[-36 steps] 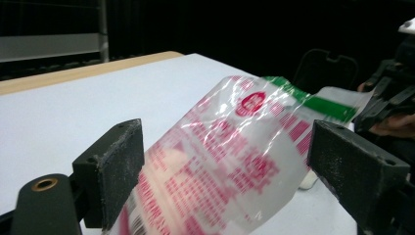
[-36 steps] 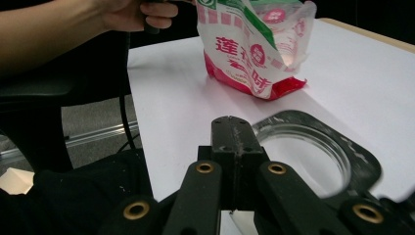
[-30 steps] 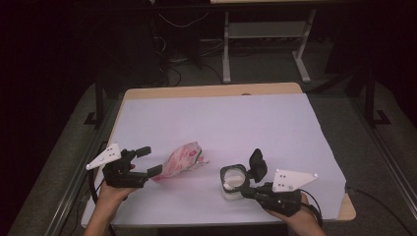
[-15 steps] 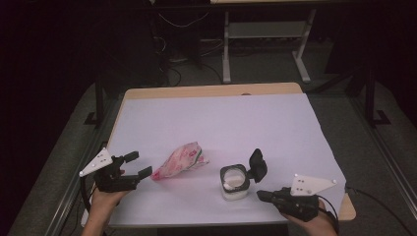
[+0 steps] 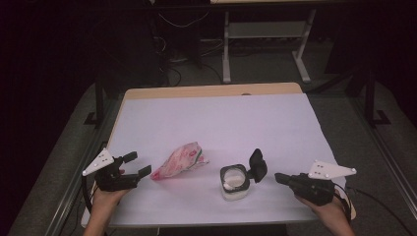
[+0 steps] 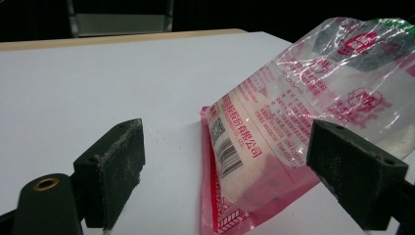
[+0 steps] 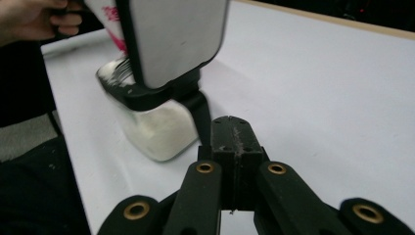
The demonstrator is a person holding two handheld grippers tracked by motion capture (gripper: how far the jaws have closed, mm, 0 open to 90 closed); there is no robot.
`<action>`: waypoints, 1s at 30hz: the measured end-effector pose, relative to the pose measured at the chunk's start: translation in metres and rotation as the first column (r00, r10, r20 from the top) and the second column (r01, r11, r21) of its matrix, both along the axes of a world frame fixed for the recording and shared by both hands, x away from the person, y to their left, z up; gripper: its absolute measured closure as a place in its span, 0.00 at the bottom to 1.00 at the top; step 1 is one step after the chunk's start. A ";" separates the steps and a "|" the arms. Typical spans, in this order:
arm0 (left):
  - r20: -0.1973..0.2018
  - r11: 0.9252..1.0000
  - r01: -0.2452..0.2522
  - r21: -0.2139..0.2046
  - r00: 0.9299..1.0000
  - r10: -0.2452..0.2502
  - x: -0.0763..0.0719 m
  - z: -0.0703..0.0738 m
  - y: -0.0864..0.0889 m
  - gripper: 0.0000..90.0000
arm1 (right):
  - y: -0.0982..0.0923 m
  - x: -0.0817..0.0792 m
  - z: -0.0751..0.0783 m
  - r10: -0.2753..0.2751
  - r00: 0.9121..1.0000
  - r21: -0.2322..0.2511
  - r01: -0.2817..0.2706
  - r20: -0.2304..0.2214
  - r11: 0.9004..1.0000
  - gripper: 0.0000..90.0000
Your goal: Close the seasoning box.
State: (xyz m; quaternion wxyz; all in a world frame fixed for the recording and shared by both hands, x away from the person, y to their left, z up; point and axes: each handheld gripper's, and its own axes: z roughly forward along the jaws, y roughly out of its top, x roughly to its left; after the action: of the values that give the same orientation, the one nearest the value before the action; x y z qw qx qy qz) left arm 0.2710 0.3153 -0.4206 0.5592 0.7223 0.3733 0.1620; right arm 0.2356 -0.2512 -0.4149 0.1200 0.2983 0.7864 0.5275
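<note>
bag (image 6: pixel 298 112): clear plastic, printed with red and pink text, round red marks and a black barcode; green at one corner; white contents showing through
jar (image 5: pixel 233 184): clear, white powder inside, black rim
jar lid (image 5: pixel 257 164): black outside, pale grey inside
left gripper (image 5: pixel 132 164): black jaws, pads dusted white, brass-coloured rivet, light grey plate on top
right gripper (image 5: pixel 279 177): black, brass-coloured rivets, light grey plate
table (image 5: pixel 216 123): white cover, light wood edge
</note>
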 end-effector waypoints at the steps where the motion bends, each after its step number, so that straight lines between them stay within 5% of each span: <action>1: -0.002 1.000 0.001 0.005 1.000 -0.001 0.000 -0.001 -0.001 0.15 | -0.002 0.002 0.001 -0.004 1.000 0.002 0.004 0.002 1.000 1.00; 18: 0.006 1.000 0.013 0.004 1.000 -0.013 0.001 -0.006 -0.008 0.16 | 0.021 0.040 0.021 0.036 0.999 0.050 -0.038 0.036 0.998 1.00; 30: -0.002 0.999 0.034 0.010 0.999 -0.034 0.002 -0.007 -0.014 0.16 | 0.029 0.027 0.026 0.096 0.994 0.082 -0.099 0.046 0.992 1.00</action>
State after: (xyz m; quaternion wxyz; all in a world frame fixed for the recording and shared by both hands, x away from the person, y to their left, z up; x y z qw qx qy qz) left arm 0.2727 0.3016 -0.4278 0.5579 0.7314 0.3607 0.1537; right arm 0.2625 -0.2224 -0.3890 0.0977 0.2532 0.7744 0.5716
